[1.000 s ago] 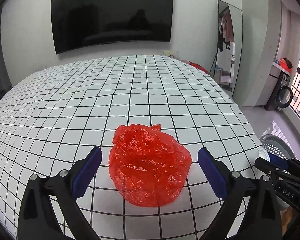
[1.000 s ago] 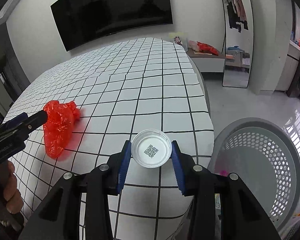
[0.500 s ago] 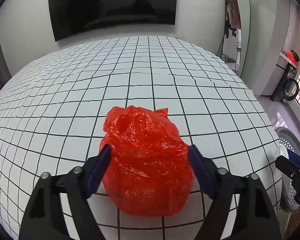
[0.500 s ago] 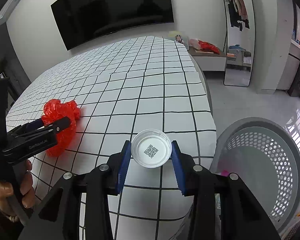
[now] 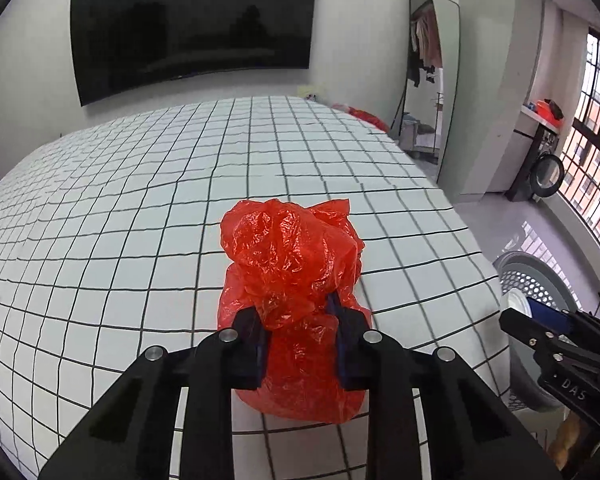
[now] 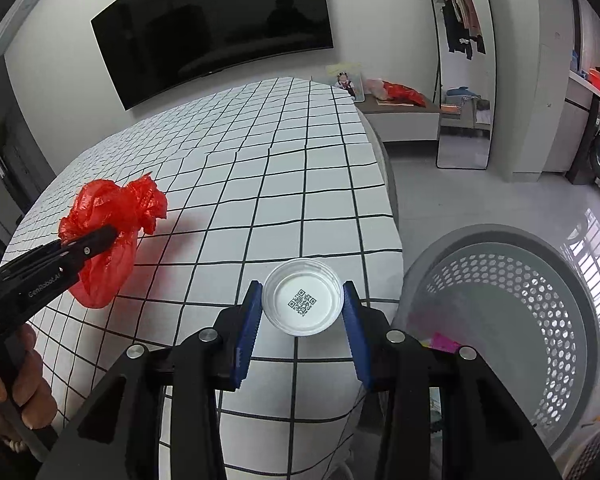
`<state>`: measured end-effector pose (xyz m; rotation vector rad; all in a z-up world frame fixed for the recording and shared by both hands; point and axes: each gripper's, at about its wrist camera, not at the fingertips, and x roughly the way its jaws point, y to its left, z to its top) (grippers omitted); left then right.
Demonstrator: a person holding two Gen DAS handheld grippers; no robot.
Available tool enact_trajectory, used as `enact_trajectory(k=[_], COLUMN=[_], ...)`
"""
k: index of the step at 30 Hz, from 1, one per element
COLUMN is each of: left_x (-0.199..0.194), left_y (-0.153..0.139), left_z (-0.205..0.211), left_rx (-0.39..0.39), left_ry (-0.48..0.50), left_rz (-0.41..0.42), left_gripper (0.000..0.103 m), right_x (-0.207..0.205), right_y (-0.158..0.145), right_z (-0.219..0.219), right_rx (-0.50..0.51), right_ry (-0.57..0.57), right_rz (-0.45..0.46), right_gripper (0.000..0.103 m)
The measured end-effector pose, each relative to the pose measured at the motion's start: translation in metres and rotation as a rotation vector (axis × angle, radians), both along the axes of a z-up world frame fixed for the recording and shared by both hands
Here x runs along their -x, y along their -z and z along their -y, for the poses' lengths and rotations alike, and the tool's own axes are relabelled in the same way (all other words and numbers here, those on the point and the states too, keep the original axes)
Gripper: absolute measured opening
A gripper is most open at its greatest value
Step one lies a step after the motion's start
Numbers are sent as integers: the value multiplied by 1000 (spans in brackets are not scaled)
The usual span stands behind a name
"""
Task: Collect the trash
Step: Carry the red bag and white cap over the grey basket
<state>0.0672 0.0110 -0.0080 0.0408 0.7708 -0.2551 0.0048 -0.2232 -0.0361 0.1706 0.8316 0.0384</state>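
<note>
The left wrist view shows the left gripper (image 5: pixel 300 336) close up: its fingers have just been closing and now pinch the crumpled red plastic bag (image 5: pixel 296 292), which bulges above and below them on the checked surface (image 5: pixel 100 220). At that view's right edge the right gripper (image 5: pixel 548 318) shows only from the side, beside the basket's rim.

The right wrist view adds what that one misses. The right gripper's fingers (image 6: pixel 246 332) clamp a small clear plastic cup (image 6: pixel 302 302) with a QR code on its base, at the surface's near edge. Here the red bag (image 6: pixel 108 232) shows from the side, gripped by the left gripper (image 6: pixel 96 242), with a person's hand (image 6: pixel 16 400) on its handle. To the right, on the floor, stands a grey perforated laundry basket (image 6: pixel 540 320); a pink scrap (image 6: pixel 440 342) lies inside it.
</note>
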Motion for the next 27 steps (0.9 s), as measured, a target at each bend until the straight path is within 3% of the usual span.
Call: enact_trajectory(k=[7,18,27], left_x=[25,58,77], left_y=[-20,-11,7], left_z=[62,182,242], left_rx=[38,11,-22], left_ry=[138,379,448], left_rz=[50,21,1], left_gripper=[25,25,25], right_x=[31,88,105], right_y=[-9,-4,20], right_z=[41,129,169], right_rx=[-14,-9,-29], right_ry=[108,311,377], right_rz=[16,18,-25], right_gripper=[39,39,39])
